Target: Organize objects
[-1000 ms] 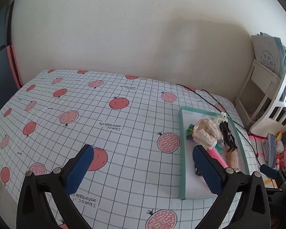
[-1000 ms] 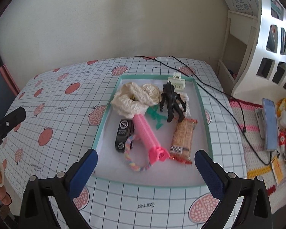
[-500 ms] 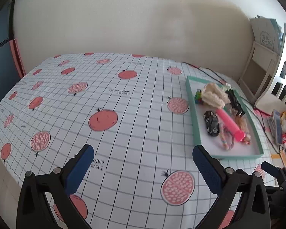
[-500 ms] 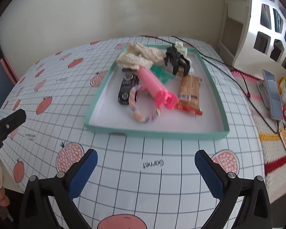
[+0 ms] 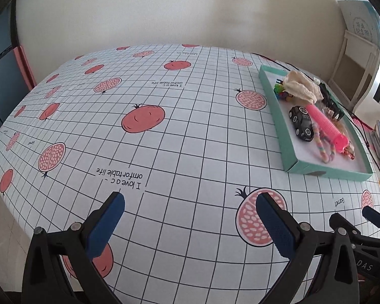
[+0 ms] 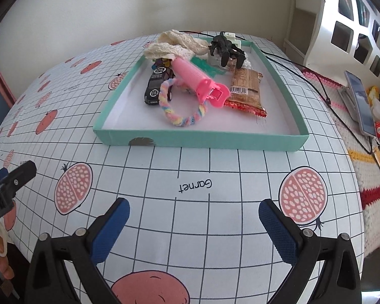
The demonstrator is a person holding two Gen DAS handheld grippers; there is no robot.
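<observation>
A teal tray rests on the grid-patterned cloth and holds a pink hair roller, a pastel hair tie, a black toy car, a snack packet, a black claw clip and cream lace fabric. My right gripper is open, low over the cloth in front of the tray. Well left of the tray, my left gripper is open and holds nothing.
A black cable runs past the tray's right side to a phone on a crocheted mat. A white shelf unit stands at the right. The wall is behind the table. The left gripper's tip shows at the right view's left edge.
Both grippers have drawn back toward the table's near edge and dropped lower; the tray now lies farther ahead. Both stayed open. Nothing in the tray moved.
</observation>
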